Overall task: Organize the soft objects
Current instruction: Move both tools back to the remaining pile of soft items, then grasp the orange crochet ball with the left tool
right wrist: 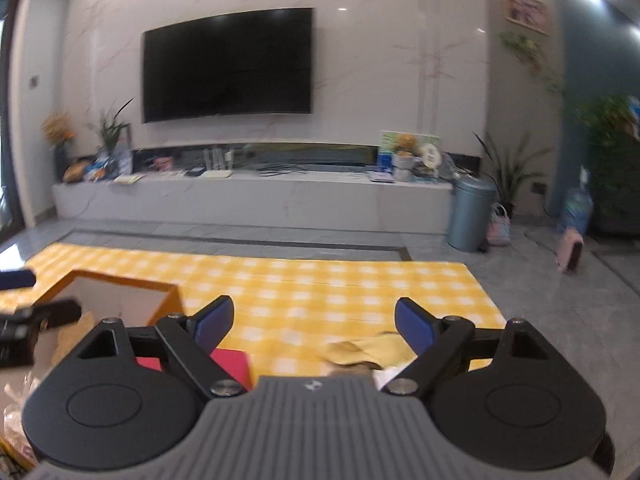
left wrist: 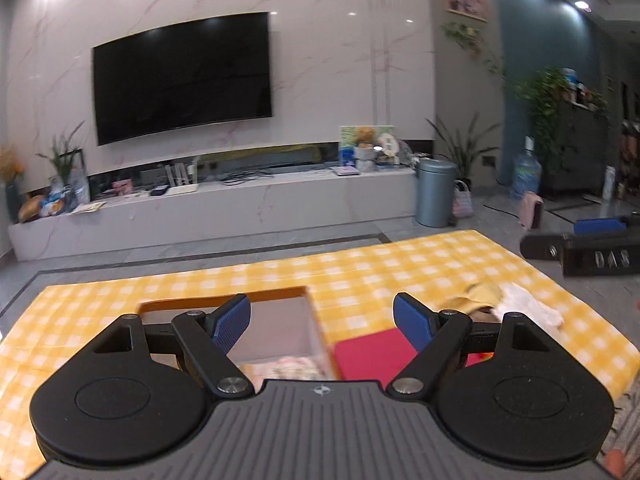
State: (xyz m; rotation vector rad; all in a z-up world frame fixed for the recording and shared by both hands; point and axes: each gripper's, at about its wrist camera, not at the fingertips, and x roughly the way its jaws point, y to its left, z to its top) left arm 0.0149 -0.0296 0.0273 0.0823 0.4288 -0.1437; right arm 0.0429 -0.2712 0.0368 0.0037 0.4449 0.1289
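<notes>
An open cardboard box (left wrist: 224, 302) with an orange rim sits on the yellow checked tablecloth (left wrist: 360, 272), with a pale pink soft item (left wrist: 290, 368) inside it. My left gripper (left wrist: 322, 316) hovers open over the box's near right side, nothing between its blue pads. Right of the box lie a red cloth (left wrist: 372, 352), a crumpled yellow cloth (left wrist: 480, 296) and a white cloth (left wrist: 528, 308). My right gripper (right wrist: 314, 320) is open and empty above the red cloth (right wrist: 232, 364) and yellow cloth (right wrist: 372, 350). The box (right wrist: 124, 280) is at its left.
Past the table's far edge is grey floor, then a long white TV console (right wrist: 256, 200) under a wall TV (right wrist: 228, 64). A grey bin (right wrist: 472, 216), a water bottle (right wrist: 576, 208) and potted plants (right wrist: 508, 168) stand at the right.
</notes>
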